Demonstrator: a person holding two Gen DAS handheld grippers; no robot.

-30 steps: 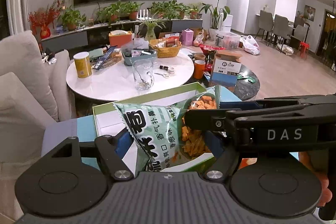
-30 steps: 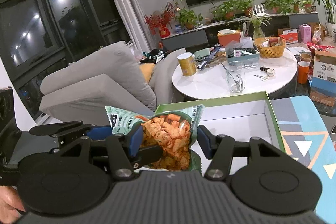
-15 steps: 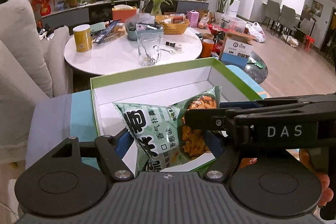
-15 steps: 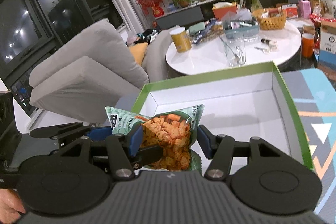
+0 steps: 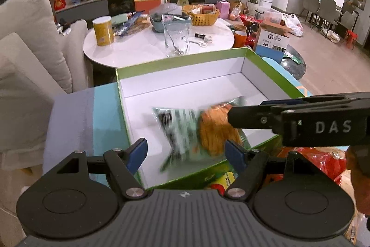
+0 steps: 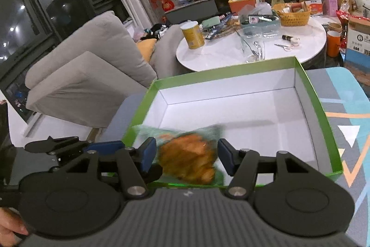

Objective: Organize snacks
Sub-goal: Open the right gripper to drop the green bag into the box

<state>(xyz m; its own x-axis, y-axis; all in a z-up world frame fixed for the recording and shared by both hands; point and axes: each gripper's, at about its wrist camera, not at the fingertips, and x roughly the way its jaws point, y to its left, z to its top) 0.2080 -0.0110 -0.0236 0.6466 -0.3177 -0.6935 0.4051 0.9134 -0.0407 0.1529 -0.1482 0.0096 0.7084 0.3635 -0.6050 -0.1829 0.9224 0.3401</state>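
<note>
Now both open: left gripper (image 5: 185,152) & right gripper (image 6: 186,155) w/ blurred snack bag (image 5: 196,131) between pads, untouched, 6 o'clock in green box (image 6: 309,94).

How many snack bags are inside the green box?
1: the snack bag, blurred, in the green box's near part; its nearest corner is hidden, so more are possible.

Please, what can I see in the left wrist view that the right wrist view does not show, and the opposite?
Only the left wrist view shows the dining chairs and a red packet just below the box's near rim. Only the right wrist view shows the dark windows. Both show the blurred snack bag at the near end of the green-rimmed box, and the round white table with its yellow can.
</note>
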